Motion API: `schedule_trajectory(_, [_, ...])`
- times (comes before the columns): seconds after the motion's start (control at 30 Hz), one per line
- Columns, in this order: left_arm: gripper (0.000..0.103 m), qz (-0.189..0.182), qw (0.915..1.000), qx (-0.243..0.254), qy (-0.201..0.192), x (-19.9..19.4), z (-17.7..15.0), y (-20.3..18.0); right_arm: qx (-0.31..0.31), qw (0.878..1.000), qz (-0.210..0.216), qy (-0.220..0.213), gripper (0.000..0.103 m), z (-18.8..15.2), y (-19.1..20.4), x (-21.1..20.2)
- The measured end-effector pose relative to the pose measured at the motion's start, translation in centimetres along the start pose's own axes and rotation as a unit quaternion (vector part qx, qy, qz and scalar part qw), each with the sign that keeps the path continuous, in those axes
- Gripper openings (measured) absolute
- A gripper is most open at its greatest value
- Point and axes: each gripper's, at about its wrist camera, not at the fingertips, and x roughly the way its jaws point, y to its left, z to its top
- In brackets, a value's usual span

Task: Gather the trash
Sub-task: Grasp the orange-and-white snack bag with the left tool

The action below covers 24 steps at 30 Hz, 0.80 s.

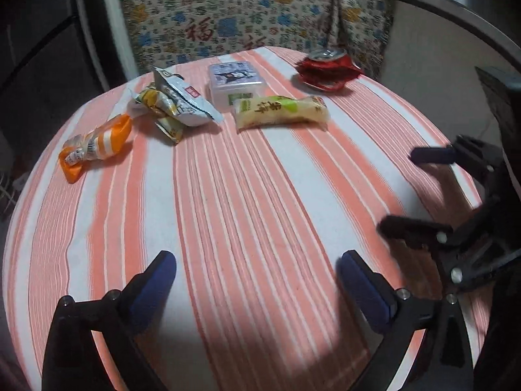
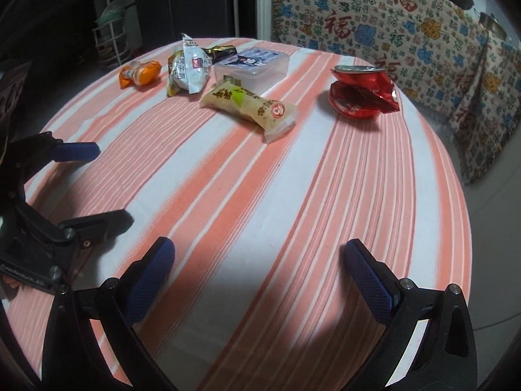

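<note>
Trash lies along the far side of the round table with the orange-and-white striped cloth (image 1: 228, 211). From left to right there is an orange wrapper (image 1: 94, 148), a heap of white and yellow wrappers (image 1: 172, 104), a yellow-green snack pack (image 1: 281, 110) and a crushed red can (image 1: 329, 70). The right wrist view shows the same orange wrapper (image 2: 140, 73), white wrappers (image 2: 190, 68), snack pack (image 2: 250, 106) and can (image 2: 361, 94). My left gripper (image 1: 257, 260) hangs open over the near cloth with nothing between its fingers. My right gripper (image 2: 259, 247) is open and empty beside it, also well short of the trash.
A clear plastic box with a cartoon lid (image 1: 236, 83) stands behind the snack pack. Furniture draped in a patterned cloth (image 2: 407, 32) stands behind the table. A wire rack (image 2: 109, 42) is at the far left. The two grippers hang close together, side by side.
</note>
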Motion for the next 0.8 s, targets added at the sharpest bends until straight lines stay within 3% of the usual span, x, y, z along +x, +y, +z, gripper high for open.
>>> schedule_trajectory(0.1, [0.103, -0.027, 0.9989, 0.037, 0.007, -0.8, -0.1, 2.3, 0.001, 1.000, 0.002, -0.001, 0.103, 0.0, 0.0, 0.0])
schedule_trajectory(0.2, [0.103, -0.008, 0.9969, 0.077, -0.011, -1.8, 1.3, 5.7, 0.001, 1.000, 0.003, -0.002, 0.103, -0.1, 0.0, 0.0])
schedule_trajectory(0.47, [0.102, 0.004, 0.9902, 0.133, -0.043, -0.6, 9.9, 16.0, 0.000, 1.000, 0.004, -0.002, 0.103, 0.0, 0.1, 0.0])
schedule_trajectory(0.6, [0.102, -0.077, 0.9896, 0.122, -0.006, 2.8, 11.7, 18.6, 0.000, 1.000, 0.004, -0.002, 0.103, 0.0, 0.1, 0.0])
schedule_trajectory(0.67, [0.101, -0.133, 0.9824, 0.124, 0.039, 4.5, 10.9, 18.9, 0.000, 1.000, 0.004, -0.002, 0.103, 0.0, 0.1, 0.0])
schedule_trajectory(0.8, [0.101, -0.177, 0.9678, 0.157, 0.086, 4.2, 7.4, 17.7, 0.000, 1.000, 0.005, -0.002, 0.103, 0.0, 0.0, 0.0])
